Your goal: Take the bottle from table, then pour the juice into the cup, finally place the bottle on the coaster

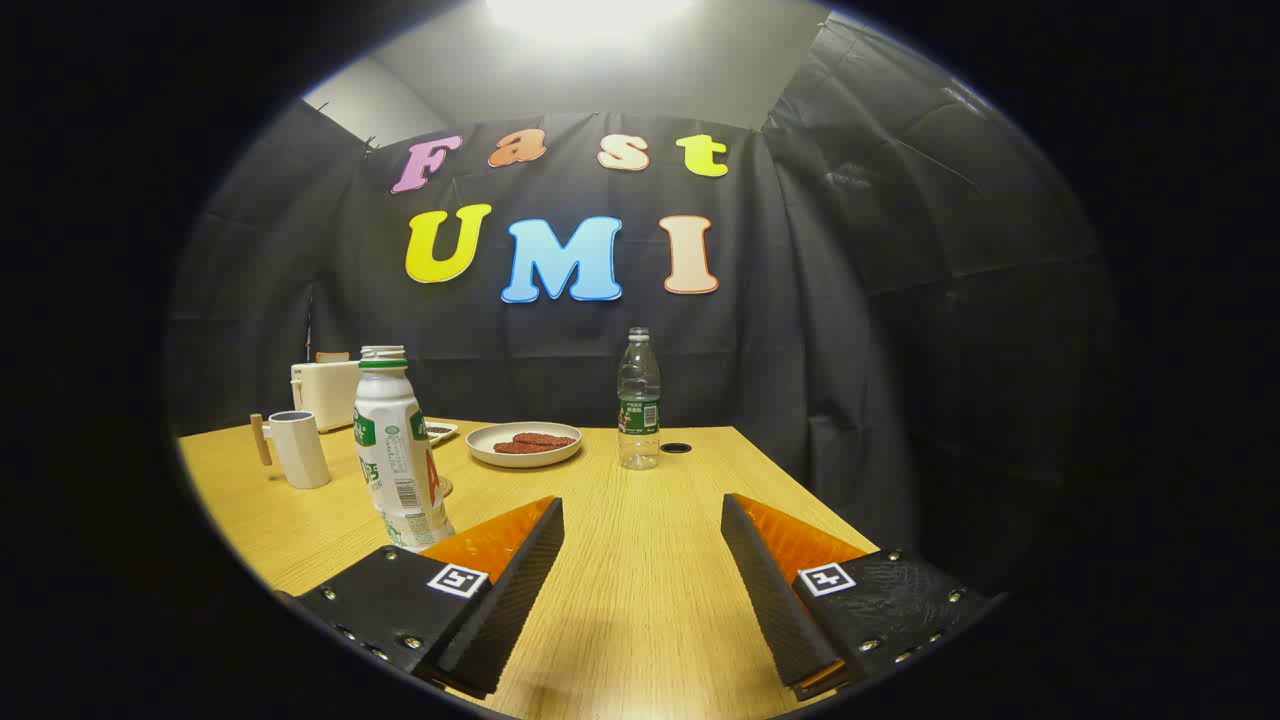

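So: gripper (pixel 640 540) fingers spread wide, nothing between them, low centre of frame over the table (pixel 640 620). White juice bottle (pixel 392 450) upright, cap off, left of centre, just beyond the left finger, not gripped. Cup (pixel 298 448) w/ handle further left. Coaster: prob. the disc edge behind the bottle's base, can't confirm. Task barely begun; grab, pour, place all left.
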Demonstrator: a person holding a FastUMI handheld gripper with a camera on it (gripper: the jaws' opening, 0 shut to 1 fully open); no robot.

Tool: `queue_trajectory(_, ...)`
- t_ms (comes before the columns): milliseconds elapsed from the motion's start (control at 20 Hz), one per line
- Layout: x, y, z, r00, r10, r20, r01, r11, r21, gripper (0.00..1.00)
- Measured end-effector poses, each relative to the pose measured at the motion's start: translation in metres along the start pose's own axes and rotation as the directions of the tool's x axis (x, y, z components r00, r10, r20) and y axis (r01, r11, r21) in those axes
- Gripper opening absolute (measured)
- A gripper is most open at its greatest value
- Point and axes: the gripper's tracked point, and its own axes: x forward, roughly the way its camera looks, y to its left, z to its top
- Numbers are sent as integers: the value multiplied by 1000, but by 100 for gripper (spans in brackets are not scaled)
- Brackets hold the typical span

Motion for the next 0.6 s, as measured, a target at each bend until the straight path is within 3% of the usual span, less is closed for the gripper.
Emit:
queue_trajectory(400, 13, 0, 1, 1000, 6, 3, -6, 1000, 6, 97)
queue_trajectory(600, 41, -1, 6, 1000, 12, 16, -13, 999, 34, 97)
